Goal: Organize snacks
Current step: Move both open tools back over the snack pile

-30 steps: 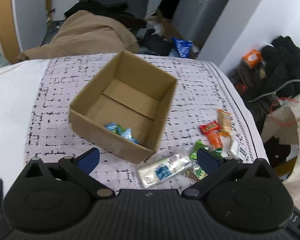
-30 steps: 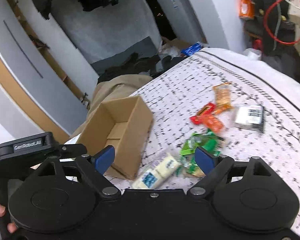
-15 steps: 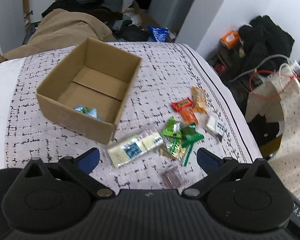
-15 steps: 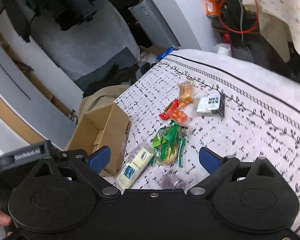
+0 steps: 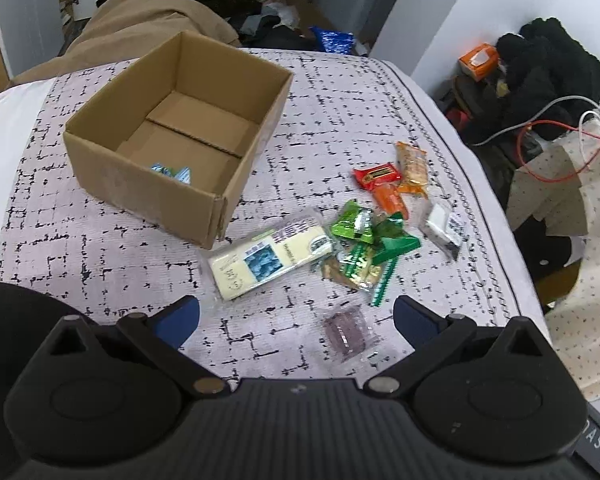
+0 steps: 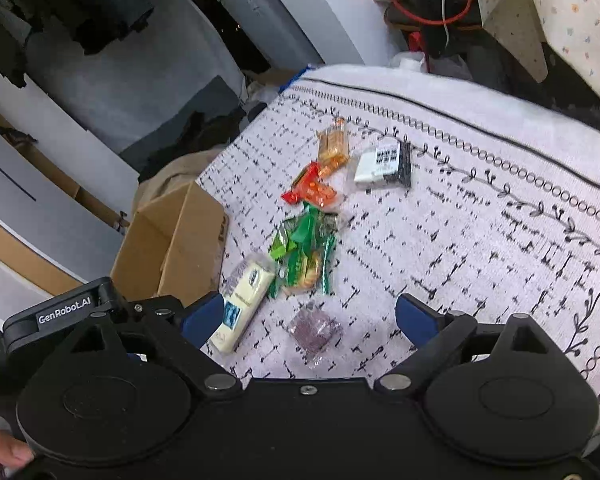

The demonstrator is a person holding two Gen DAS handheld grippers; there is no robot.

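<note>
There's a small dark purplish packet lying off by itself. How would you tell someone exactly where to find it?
Start at the cardboard box on the patterned cloth, then follow the scattered snacks beside it towards the cameras. Past the long pale yellow packet lies the purple packet, apart from the pile. It is the only clear wrapper with a dull purple block inside.

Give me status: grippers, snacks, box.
Left gripper open, empty. Right gripper open, empty. Cardboard box holds blue-wrapped candy; other snacks loose beside it, purple packet nearest.
</note>
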